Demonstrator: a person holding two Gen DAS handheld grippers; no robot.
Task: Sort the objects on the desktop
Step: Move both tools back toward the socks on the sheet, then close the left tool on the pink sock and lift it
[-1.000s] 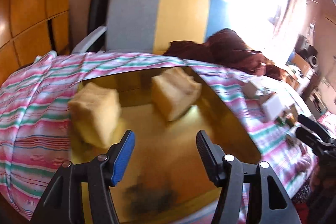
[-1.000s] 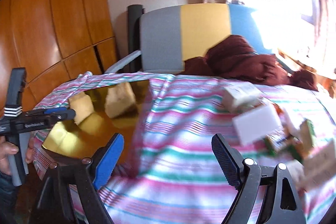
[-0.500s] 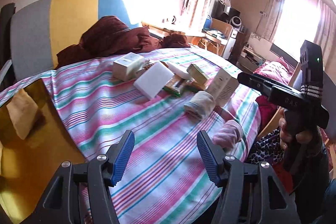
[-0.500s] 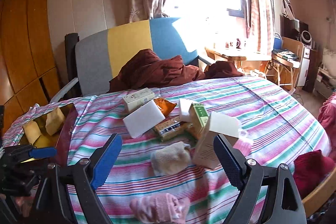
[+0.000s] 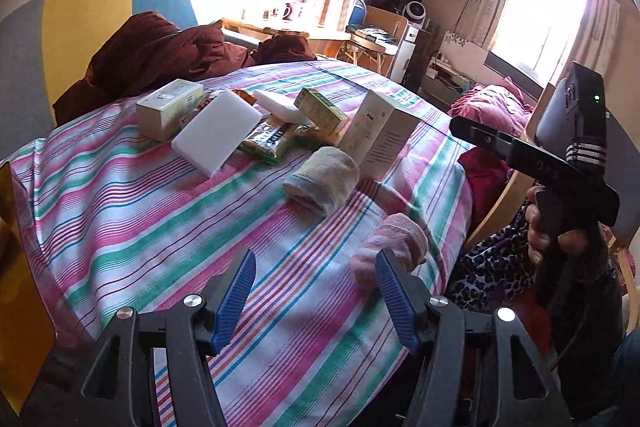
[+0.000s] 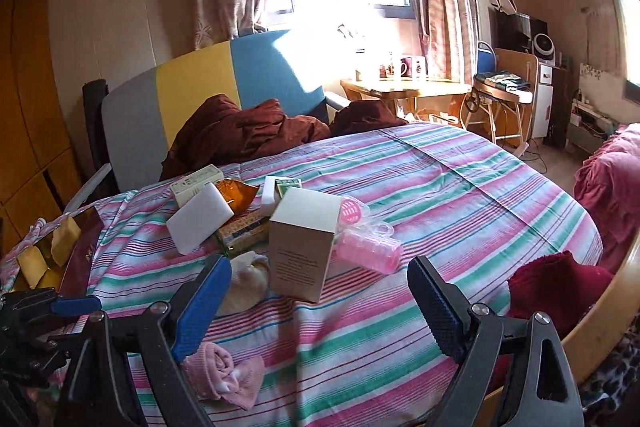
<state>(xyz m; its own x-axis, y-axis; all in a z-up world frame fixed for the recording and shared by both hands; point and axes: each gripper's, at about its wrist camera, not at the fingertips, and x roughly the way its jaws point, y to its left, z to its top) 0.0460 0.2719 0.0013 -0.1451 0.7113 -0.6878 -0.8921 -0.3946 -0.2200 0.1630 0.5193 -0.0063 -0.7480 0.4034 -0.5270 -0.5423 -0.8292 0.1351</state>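
Two grippers, both spread wide and carrying nothing: left gripper (image 5: 312,291), right gripper (image 6: 320,299), each hovering over the near edge of the striped tablecloth (image 5: 132,211).

Risks, as judged:
- Pink sock (image 5: 394,241) lies close to the table's edge, just ahead of the left gripper's right finger. A sideways nudge instead of a clean pinch could roll it off.
- Tall white box (image 6: 304,243) stands upright in the middle of the pile; a gripper reaching past it could tip it onto the pink plastic rollers (image 6: 368,251) touching its side.
- White foam block (image 5: 218,131) leans on the small cream box (image 5: 170,109) and overlaps the snack packet (image 5: 270,141); pulling one may drag the others.
- Loose cloth could bunch under a low approach.

Items: cluster sits mid-table, mostly touching. Beige sock (image 5: 322,179), rolled, soft, rests just beside the tall box. Pink sock, rolled, lies apart and nearer. Green carton (image 5: 320,109) lies tilted behind the packet.
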